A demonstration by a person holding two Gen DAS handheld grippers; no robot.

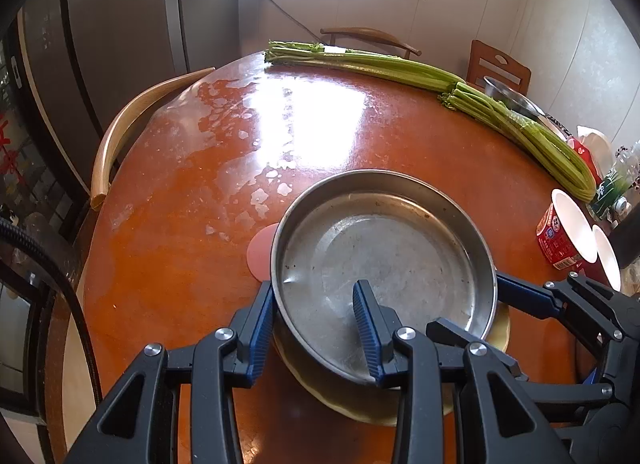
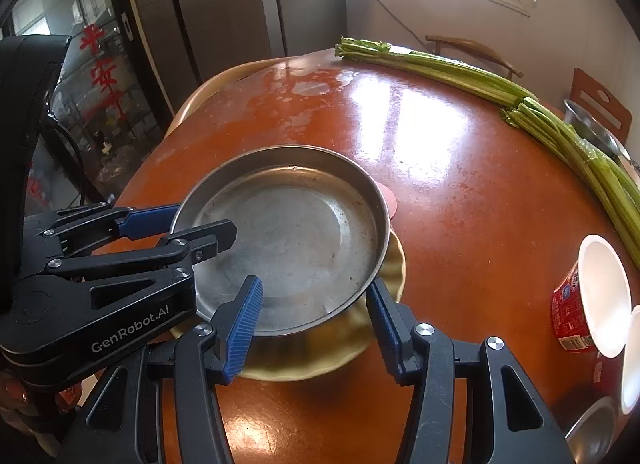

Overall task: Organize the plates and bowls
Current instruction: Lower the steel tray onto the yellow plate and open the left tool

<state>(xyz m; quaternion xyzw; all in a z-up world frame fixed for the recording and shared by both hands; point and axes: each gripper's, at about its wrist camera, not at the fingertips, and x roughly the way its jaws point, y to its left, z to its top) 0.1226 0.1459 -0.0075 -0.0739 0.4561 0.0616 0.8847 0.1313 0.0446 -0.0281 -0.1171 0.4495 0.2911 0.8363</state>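
A round steel plate (image 1: 380,256) (image 2: 296,240) with a raised rim lies over a yellow scalloped plate (image 1: 360,404) (image 2: 312,360) on the red-brown table (image 1: 180,244). My left gripper (image 1: 314,288) (image 2: 204,219) is shut on the steel plate's left rim, one blue pad outside and one finger inside. My right gripper (image 2: 314,283) (image 1: 466,304) clamps the opposite rim the same way. A pink disc (image 1: 262,250) (image 2: 388,199) peeks out from under the steel plate's far edge. Whether the steel plate rests on the yellow one or hangs just above it, I cannot tell.
Long celery stalks (image 1: 400,65) (image 2: 460,71) run along the table's far and right side. Red instant-noodle cups (image 1: 560,236) (image 2: 588,296) stand at the right. A steel bowl (image 1: 512,97) (image 2: 592,131) sits behind the celery, another steel bowl (image 2: 592,432) at the near right. Wooden chairs (image 1: 132,127) ring the table.
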